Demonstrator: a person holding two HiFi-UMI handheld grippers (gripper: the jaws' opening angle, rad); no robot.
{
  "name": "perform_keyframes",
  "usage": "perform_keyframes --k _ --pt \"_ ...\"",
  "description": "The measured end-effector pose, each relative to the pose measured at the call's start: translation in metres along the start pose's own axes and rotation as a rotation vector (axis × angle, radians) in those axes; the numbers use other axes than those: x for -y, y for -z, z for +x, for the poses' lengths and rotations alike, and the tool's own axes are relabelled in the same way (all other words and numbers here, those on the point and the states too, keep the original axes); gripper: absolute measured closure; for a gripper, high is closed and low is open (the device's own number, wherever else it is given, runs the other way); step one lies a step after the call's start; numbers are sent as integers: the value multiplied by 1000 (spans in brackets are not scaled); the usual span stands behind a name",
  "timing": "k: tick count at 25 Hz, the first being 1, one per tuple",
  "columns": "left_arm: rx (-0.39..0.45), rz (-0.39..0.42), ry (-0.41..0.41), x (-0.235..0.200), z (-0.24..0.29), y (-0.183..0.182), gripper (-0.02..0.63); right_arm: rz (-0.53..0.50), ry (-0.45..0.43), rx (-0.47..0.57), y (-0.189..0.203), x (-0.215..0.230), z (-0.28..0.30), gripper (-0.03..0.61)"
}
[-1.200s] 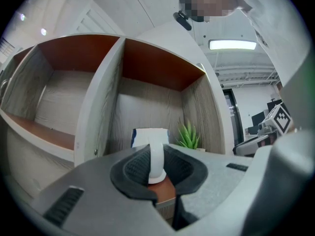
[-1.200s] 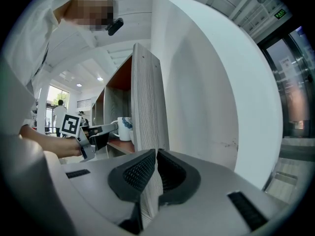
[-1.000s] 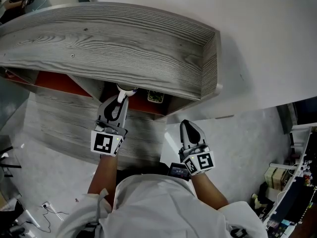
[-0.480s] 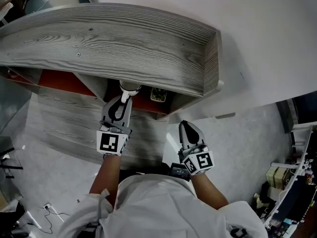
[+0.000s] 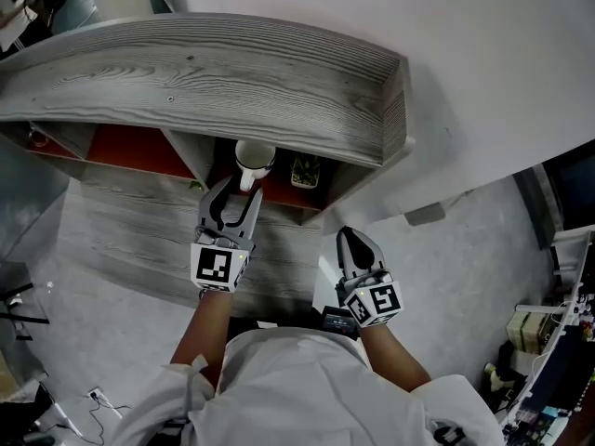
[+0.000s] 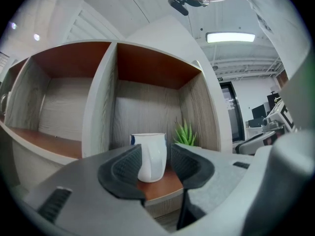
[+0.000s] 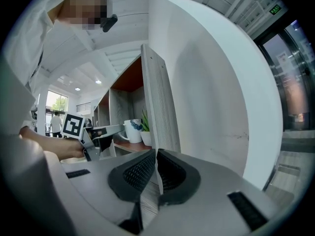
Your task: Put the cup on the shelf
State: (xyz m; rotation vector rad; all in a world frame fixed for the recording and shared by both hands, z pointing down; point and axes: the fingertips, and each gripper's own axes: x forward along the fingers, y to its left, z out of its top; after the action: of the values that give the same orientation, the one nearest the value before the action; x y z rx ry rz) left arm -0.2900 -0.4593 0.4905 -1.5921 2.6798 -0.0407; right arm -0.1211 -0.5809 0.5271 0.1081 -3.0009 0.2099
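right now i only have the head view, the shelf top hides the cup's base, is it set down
Observer: yes, in the left gripper view the cup stands upright on the red board of the shelf, in the right compartment.
Operator: left jaws off it
Observer: the left gripper has its jaws opening; the cup sits between the pads, but they do not press on it.
Operator: right one carrying anything
Observer: no, the right gripper view shows the right gripper with its jaws together and nothing in them.
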Motion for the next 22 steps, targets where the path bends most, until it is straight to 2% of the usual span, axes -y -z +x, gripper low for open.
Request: perform_keyframes --k 5,14,18,22 --pt "45 -5 25 5 -26 -25 447 -18 12 40 -15 -17 -8 538" --pt "100 -12 117 -16 -98 -61 602 -48 88 122 -28 -79 -22 538" --pt "92 19 154 -38 -128 -62 606 -68 138 191 -36 -112 -25 538" --pt "62 3 165 -61 -152 -51 606 -79 192 239 -42 -140 -30 538"
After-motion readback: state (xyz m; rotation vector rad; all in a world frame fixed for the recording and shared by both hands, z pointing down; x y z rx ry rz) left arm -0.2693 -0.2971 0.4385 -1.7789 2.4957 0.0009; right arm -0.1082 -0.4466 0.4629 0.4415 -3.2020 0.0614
